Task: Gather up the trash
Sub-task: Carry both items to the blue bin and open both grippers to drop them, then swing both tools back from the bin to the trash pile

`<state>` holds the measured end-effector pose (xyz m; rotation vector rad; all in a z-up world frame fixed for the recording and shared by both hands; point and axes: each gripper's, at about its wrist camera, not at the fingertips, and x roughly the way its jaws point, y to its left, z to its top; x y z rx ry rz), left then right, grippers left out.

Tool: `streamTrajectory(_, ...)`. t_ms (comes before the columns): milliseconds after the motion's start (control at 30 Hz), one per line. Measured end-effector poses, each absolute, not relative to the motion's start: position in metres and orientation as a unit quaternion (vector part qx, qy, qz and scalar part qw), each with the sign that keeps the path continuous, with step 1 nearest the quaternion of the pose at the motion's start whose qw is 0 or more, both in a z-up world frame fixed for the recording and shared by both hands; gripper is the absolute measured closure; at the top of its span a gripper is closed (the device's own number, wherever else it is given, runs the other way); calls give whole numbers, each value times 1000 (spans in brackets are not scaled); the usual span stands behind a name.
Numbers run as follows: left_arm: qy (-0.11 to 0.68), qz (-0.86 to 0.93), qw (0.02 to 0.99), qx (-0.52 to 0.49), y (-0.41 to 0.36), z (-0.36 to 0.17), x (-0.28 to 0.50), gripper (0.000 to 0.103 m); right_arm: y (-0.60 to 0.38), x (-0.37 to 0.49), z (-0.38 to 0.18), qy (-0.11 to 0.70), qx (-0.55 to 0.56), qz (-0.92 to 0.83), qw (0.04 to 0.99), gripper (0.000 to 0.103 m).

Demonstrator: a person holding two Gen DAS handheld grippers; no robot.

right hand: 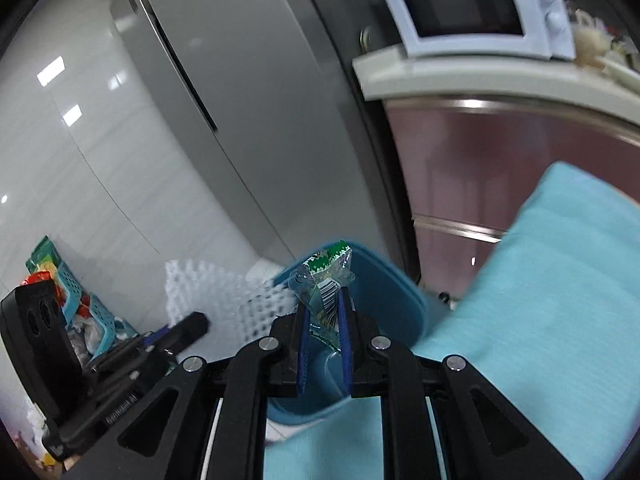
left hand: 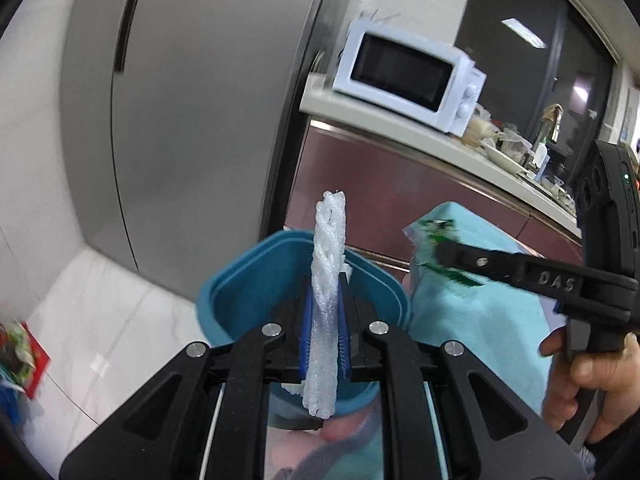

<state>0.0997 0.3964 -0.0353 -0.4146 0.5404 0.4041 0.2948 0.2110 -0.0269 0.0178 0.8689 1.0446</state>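
Blue bin seemingly empty; left gripper clamps foam netting, right gripper wrapper.

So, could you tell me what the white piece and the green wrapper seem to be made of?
White piece: looks like soft foam netting, matte, with an open mesh weave. Green wrapper: likely thin glossy plastic film, partly clear, crinkled, with a printed barcode.
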Motion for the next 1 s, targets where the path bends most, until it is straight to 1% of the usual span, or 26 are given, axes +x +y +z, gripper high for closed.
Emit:
streamTrajectory(233, 305, 218, 906, -197, 417, -67, 142, 91, 252, 316, -63, 464, -13, 459, 757, 91)
streamTrajectory(433, 326, 223, 895, -208, 423, -86, 165, 90, 268, 323, -75, 482, -40, 444, 754, 90)
streamTrajectory(467, 328, 226, 894, -206, 423, -87, 168, 90, 269, 324, -76, 485, -41, 442, 753, 88)
streamTrajectory(500, 328, 227, 893, -206, 424, -86, 170, 88, 270, 326, -77, 490, -44, 442, 751, 85)
streamTrajectory(533, 328, 227, 893, -207, 423, -87, 170, 85, 271, 326, -79, 496, -47, 442, 746, 76)
streamTrajectory(567, 327, 228, 893, -209, 423, -87, 168, 78, 271, 327, -79, 496, -47, 439, 748, 71)
streamTrajectory(600, 325, 229, 893, -210, 424, -87, 168, 72, 272, 329, -78, 493, -47, 436, 751, 70)
streamTrajectory(733, 317, 237, 894, -209, 422, -79, 160, 67, 269, 328, -77, 489, -35, 436, 755, 69)
streamTrajectory(800, 312, 240, 895, -207, 421, -76, 157, 58, 265, 328, -76, 489, -28, 438, 754, 68)
streamTrajectory(867, 305, 247, 897, -204, 421, -70, 151, 55, 263, 328, -76, 489, -28, 440, 753, 65)
streamTrajectory(900, 302, 250, 897, -202, 421, -67, 149, 51, 263, 328, -76, 490, -29, 440, 752, 64)
streamTrajectory(967, 295, 258, 899, -197, 420, -60, 143, 48, 263, 326, -75, 490, -31, 443, 751, 56)
streamTrajectory(1000, 291, 262, 899, -195, 420, -57, 138, 46, 262, 327, -74, 488, -30, 443, 751, 53)
